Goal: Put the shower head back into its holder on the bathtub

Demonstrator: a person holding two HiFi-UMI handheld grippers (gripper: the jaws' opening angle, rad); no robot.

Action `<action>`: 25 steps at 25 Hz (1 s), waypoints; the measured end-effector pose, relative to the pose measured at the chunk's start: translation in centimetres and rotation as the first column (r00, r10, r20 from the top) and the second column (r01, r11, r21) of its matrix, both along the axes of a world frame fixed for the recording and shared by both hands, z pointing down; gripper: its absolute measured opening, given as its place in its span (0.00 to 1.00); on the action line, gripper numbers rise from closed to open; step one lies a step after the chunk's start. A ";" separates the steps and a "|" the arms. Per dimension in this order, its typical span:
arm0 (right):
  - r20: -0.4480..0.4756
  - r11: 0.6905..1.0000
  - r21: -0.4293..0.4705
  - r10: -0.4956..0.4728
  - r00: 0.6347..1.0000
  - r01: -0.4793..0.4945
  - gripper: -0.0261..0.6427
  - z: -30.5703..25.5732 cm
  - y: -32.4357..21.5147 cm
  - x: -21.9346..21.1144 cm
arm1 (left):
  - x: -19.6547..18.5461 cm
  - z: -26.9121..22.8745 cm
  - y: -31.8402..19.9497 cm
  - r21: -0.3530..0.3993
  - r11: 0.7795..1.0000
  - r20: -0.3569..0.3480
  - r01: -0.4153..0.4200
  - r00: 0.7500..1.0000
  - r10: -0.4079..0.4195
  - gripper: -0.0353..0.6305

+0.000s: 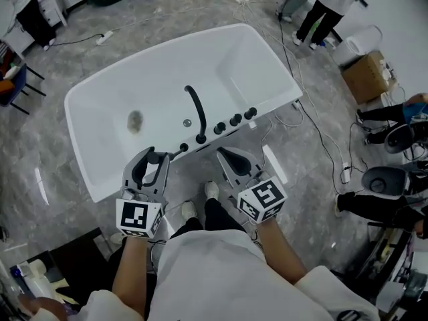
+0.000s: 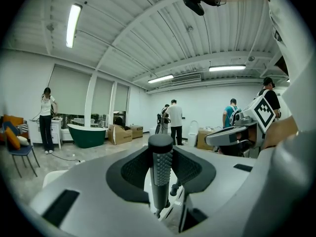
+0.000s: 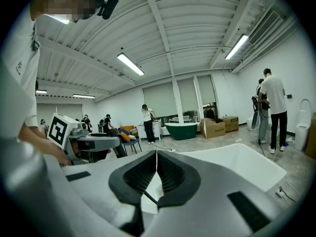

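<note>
By the bathtub (image 1: 100,102) rim, left gripper (image 1: 151,162) clamps the shower head (image 2: 161,174).
Right gripper (image 1: 231,158) jaws meet, empty, just beside it.

The bathtub (image 1: 120,79) is white, its spout (image 1: 196,109) and knobs (image 1: 235,120) black. The shower head (image 2: 161,167) is dark grey with a dotted grip. The floor (image 1: 67,39) is mottled grey. The left gripper (image 1: 150,159) and right gripper (image 1: 231,158) are pale grey with black pads, and their 2 cubes carry black-and-white square markers.
</note>
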State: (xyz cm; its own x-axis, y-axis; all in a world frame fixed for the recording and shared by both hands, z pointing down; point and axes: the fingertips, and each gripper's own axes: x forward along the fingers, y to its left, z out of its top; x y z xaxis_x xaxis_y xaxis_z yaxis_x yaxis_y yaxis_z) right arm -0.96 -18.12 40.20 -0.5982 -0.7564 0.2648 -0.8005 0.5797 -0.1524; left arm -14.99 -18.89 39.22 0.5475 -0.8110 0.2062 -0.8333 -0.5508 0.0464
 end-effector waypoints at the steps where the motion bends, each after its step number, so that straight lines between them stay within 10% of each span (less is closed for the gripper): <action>1: 0.001 1.000 -0.006 -0.003 1.000 0.003 0.07 0.2 -0.3 0.2 | 0.3 0.2 -0.2 -0.006 1.000 0.002 0.002 1.000 -0.002 0.27; 25: 0.012 0.967 -0.148 -0.206 0.979 0.205 0.07 7.5 -8.5 1.8 | 3.4 7.7 -6.9 -0.147 0.973 0.025 0.178 0.984 -0.176 0.27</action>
State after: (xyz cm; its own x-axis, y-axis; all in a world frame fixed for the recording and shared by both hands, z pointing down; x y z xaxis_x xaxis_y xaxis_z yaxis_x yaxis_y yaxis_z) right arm 0.79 -26.63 47.67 -0.7355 -0.5696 0.3667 -0.6672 0.7032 -0.2459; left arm -11.54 -25.79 46.92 0.3944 -0.8550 0.3368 -0.9181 -0.3820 0.1054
